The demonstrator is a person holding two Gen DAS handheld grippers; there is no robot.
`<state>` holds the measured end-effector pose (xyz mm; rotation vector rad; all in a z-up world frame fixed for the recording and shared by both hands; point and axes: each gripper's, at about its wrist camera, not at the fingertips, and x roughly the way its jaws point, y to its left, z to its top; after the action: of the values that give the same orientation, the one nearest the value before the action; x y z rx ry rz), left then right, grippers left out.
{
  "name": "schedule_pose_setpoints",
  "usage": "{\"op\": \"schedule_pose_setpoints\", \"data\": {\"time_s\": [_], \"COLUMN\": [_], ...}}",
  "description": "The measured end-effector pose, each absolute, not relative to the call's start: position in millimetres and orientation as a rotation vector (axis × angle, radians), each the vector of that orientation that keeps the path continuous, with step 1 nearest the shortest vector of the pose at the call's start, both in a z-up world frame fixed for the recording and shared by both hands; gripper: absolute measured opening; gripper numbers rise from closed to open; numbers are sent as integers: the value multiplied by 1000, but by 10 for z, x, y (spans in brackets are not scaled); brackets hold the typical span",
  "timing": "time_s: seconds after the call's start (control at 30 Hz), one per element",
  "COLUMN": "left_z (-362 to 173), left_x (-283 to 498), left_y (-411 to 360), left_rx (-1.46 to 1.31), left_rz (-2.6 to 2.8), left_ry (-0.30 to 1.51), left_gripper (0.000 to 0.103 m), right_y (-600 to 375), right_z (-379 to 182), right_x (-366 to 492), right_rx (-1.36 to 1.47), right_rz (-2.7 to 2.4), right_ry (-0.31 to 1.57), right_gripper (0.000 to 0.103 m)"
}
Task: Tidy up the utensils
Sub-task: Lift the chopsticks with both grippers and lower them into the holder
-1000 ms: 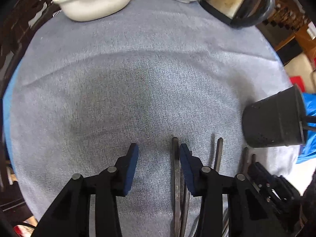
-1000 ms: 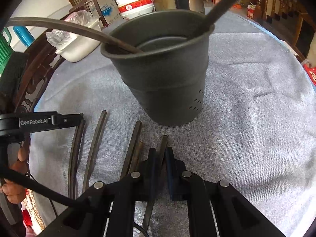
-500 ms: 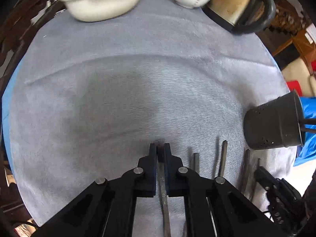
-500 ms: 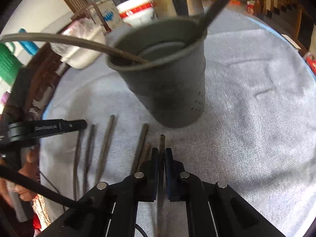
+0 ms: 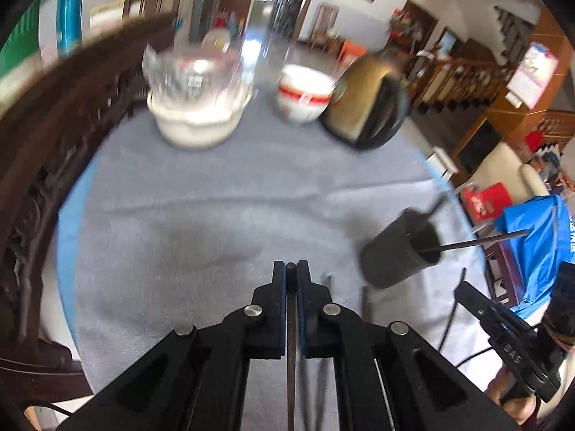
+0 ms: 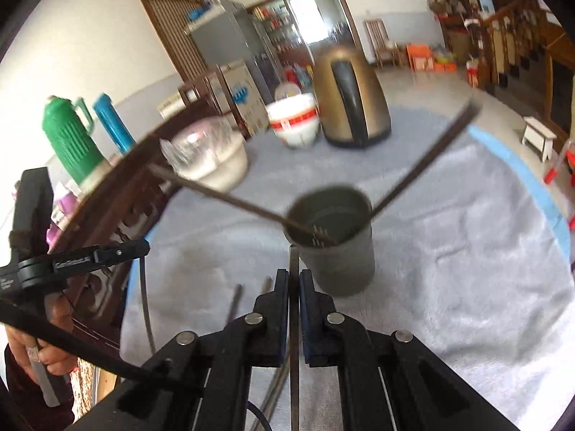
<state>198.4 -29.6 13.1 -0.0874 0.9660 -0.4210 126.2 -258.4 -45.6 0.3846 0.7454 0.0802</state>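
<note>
My left gripper (image 5: pixel 291 269) pinches one thin dark metal chopstick (image 5: pixel 291 341) — my right gripper (image 6: pixel 294 276) pinches another slim dark chopstick (image 6: pixel 294 323) beside the dark perforated metal holder cup (image 6: pixel 337 262).

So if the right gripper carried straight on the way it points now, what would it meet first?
Probably the dark holder. The right gripper, shut on a chopstick, points at its near wall, and the chopstick tip already overlaps the wall just below the rim. Depth is unclear, so contact can't be confirmed.
</note>
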Motion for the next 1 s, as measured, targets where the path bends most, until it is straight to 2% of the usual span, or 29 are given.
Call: {"op": "schedule_pose_setpoints", "data": {"time_s": [0.3,0.6,1.0], "left_z": [857,1313,1789], "left_x": [1633,1543,1635], "left_y": [-416,-663,-1082], "left_rx": [-97,-111,-160], "left_rz": [-499,-532,-543], "left_ry": [784,674,467], "left_gripper": [5,5,5], "right_y": [-2659,-2734,-2841], "right_z": [136,585,1151], "right_x": [954,932,1011], "right_rx": [404,429,321], "right_rz": [83,48,-120], "right_ry": [555,417,205], "right_gripper": [7,7,7]}}
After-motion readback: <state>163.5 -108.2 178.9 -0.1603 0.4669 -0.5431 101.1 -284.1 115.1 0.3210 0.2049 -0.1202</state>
